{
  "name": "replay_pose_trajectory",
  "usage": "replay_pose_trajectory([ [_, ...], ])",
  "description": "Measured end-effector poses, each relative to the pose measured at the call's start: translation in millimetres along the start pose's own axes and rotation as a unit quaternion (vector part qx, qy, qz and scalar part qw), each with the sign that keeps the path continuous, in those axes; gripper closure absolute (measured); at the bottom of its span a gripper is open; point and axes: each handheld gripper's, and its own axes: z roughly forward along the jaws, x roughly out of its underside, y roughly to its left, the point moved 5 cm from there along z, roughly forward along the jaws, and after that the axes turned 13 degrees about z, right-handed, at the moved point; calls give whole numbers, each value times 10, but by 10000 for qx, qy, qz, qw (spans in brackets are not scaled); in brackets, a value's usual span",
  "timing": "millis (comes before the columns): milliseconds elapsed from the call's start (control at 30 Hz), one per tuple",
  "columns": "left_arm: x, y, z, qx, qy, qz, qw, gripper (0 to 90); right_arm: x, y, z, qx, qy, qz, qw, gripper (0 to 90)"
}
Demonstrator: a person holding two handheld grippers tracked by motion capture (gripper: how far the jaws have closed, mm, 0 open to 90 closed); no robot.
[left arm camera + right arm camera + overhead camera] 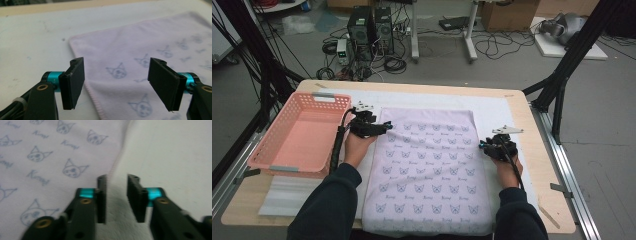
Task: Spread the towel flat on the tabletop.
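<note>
Towel (427, 172), pale lilac and printed with cat faces, is laid flat on the white mat (492, 102) with its long axis running from the near table edge toward the far one, the near end reaching the edge. At its right edge the right gripper (482, 145) is held with jaws apart and nothing clamped. Farther off, by the far left corner, the left gripper (388, 127) is seen with jaws wide apart and empty, beside the pink basket (292, 140).
</note>
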Motion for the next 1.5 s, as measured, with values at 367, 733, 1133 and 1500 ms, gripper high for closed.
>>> replay_pose_trajectory([
  [367, 58, -316, -456, 552, -875, 285, 9942, 196, 166, 35, -564, -943, -299, -182, 9949, 280],
  [733, 167, -421, -575, 632, -1203, 602, 9889, 205, 151, 58, -677, -807, -749, -352, 9933, 192],
  [1133, 279, -482, -552, 595, -1034, 527, 9915, 205, 168, 38, -618, -649, -613, -294, 9956, 173],
  [1500, 301, -484, -537, 612, -913, 472, 9928, 201, 191, 55, -612, -708, -547, -280, 9956, 173],
])
